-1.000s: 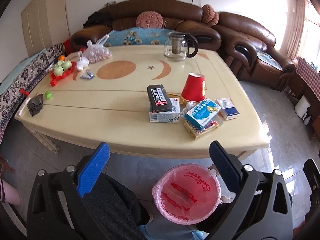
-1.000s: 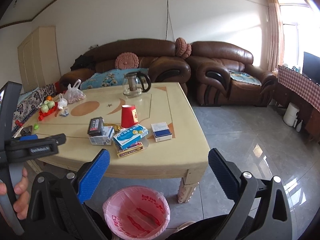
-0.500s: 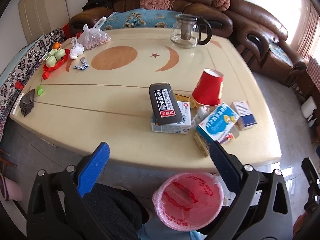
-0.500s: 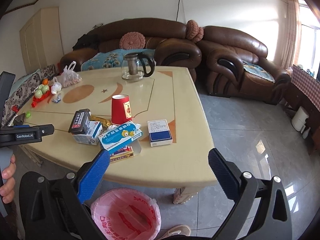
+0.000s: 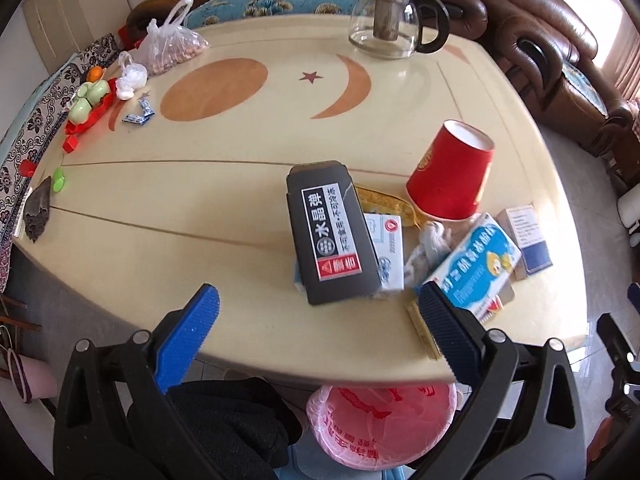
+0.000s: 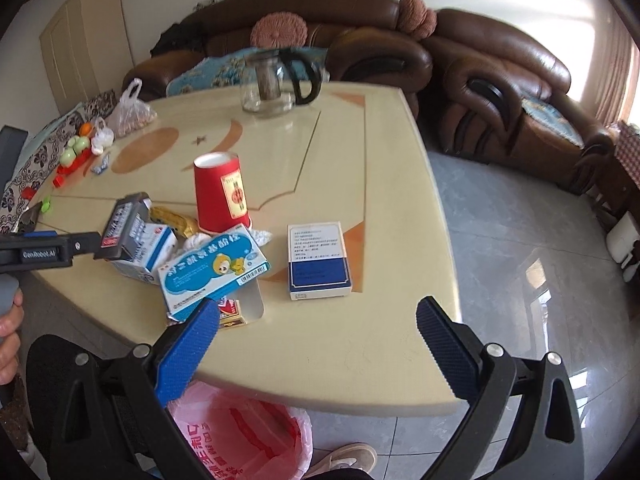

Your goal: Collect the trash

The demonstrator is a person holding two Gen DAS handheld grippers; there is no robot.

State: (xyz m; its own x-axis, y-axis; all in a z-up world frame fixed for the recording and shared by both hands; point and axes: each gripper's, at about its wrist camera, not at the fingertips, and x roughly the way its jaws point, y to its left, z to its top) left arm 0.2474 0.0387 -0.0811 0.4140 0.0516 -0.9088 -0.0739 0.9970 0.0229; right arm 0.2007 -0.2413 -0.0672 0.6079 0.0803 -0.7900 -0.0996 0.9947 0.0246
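Trash lies in a small heap near the front edge of the cream table [image 5: 200, 208]. A black box [image 5: 332, 236] sits on top of a white box [image 5: 386, 250], tilted a little. To the right of them there is a crumpled white paper [image 5: 430, 244], then a light blue box [image 5: 476, 264] that rests on a flat red and yellow pack [image 6: 232, 312]. Behind the heap a red paper cup [image 5: 450, 172] stands upside down, with a yellow wrapper [image 5: 384, 204] at its foot. A white and dark blue box [image 6: 318, 260] lies alone, a bit to the right of the heap.

The left gripper [image 5: 316, 312] is spread wide and holds nothing. It hovers over the front edge of the table, and the black box lies just ahead, between the lines of its two fingers. Its right finger is in front of the corner of the light blue box.

The right gripper [image 6: 318, 320] is also wide apart and empty. The white and dark blue box lies just ahead of it, between its fingers, and its left finger overlaps the near end of the light blue box in the view.

A bin with a pink bag [image 5: 382, 426] stands on the floor under the front edge of the table, below both grippers. At the far side of the table stands a glass teapot [image 5: 392, 20].
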